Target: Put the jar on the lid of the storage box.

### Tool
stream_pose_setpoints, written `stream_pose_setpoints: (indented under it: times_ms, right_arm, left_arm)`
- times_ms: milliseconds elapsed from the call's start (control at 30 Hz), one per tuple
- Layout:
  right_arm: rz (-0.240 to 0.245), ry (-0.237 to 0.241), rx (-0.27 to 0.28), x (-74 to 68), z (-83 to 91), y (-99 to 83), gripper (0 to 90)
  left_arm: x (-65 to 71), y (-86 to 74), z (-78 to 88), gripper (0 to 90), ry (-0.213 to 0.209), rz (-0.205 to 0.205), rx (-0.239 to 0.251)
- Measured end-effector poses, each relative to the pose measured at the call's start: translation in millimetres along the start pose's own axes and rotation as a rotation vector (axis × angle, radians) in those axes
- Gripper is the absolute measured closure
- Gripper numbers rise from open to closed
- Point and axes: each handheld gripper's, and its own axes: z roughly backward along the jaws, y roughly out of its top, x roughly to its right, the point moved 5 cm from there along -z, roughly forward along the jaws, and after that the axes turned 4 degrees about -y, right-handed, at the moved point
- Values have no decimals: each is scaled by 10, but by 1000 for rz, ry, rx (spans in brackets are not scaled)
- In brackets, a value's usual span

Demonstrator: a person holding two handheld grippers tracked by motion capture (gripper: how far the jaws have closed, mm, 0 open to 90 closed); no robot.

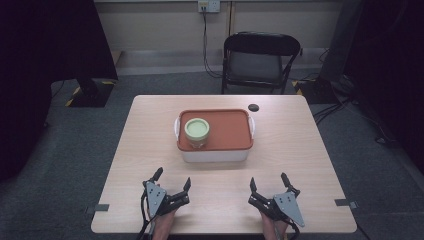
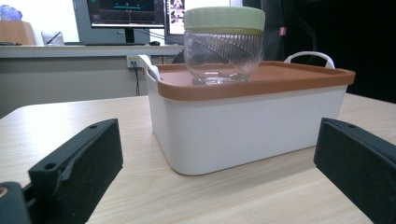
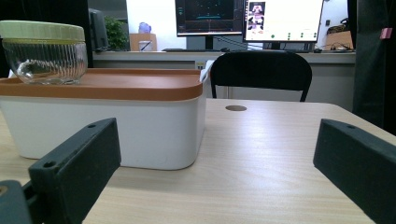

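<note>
- Now both grippers rest spread wide on the wooden table (image 1: 300,150), left gripper (image 1: 172,182) and right gripper (image 1: 268,182) holding nothing.
- Ahead, between them, stands the white rectangular plastic box (image 1: 215,155) with an orange lid (image 1: 227,130).
- Ribbed clear glass jar with pale green lid (image 1: 197,132) stands upright on the lid's end nearer the left gripper.

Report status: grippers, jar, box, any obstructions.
Left gripper and right gripper open, resting at near table edge. Glass jar, green lid on, upright on the box's orange lid. Path to box unobstructed.

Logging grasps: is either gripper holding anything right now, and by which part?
Nothing is held. The left gripper and right gripper are open, short of the jar on the lidded box.
</note>
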Motion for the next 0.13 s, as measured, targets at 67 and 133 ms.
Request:
stream_pose_setpoints:
  times_ms: [67,133]
  right_arm:
    - [0,0,0,0,0,0,0]
    - [0,0,0,0,0,0,0]
  left_arm:
    - [11,1,10,7,9,-13,9]
    - [3,0,8,6,8,-2,8]
